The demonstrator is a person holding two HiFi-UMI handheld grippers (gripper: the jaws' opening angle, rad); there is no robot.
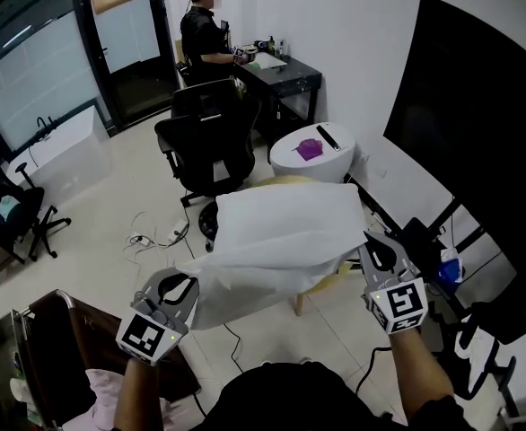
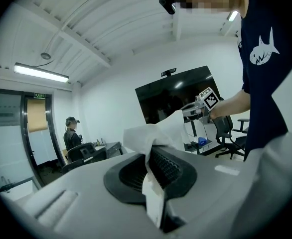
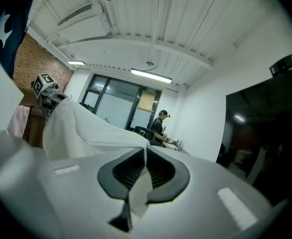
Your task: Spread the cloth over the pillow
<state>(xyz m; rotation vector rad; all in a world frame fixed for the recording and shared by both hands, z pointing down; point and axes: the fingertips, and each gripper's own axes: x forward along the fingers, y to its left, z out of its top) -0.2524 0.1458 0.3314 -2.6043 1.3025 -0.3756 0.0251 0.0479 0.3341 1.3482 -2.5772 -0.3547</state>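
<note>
Cloth (image 1: 281,241), white and creased, is hanging in mid-air at the centre of the scene, stretching between the two grippers. Beneath it a tan-rimmed seat (image 1: 287,180) is peeking out at the far edge, with a wooden leg (image 1: 297,305) showing on the near side. A big black screen (image 1: 478,142) is filling the right side. Farther off, a black office chair (image 1: 211,146) is standing left of a round white table (image 1: 339,162). The left gripper (image 1: 184,287), near and low on the left, is pinching one corner, jaws pressed together on the fabric. The right gripper (image 1: 377,251) is clamping the opposite edge the same way. A small purple thing (image 1: 310,149) is lying on the table.
</note>
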